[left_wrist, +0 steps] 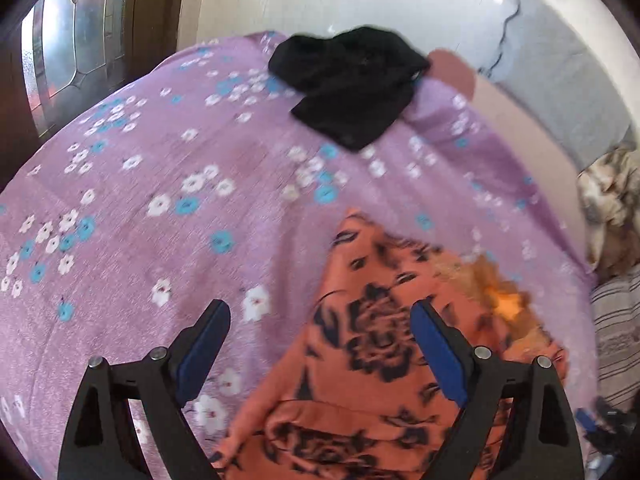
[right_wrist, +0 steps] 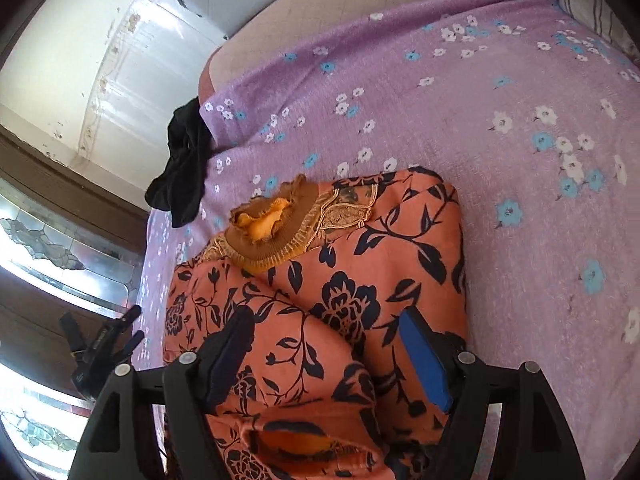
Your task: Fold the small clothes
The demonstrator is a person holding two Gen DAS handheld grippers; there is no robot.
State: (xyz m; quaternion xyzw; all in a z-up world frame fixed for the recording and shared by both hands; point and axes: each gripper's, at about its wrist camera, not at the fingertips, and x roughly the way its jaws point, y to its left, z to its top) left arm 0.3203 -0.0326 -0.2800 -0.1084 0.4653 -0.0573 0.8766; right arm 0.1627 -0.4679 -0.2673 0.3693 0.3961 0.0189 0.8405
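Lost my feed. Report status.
Left gripper open, right gripper open, both above orange floral garment, partly folded. Black garment apart at bed edge. Nothing blocking.

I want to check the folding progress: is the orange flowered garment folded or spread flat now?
Folded. The orange flowered garment lies as a compact bundle on the purple sheet, one layer doubled over another, with its collar on top.

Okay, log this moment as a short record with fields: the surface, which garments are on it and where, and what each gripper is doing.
surface: purple floral bedsheet
garment being folded: orange dress with dark flower print, partly folded, brown embroidered neckline showing
other garment: black clothing, crumpled, at the sheet's far edge, apart from the dress
left gripper: open, over the dress edge, nothing pinched
right gripper: open, over the dress, pads not pressing on it
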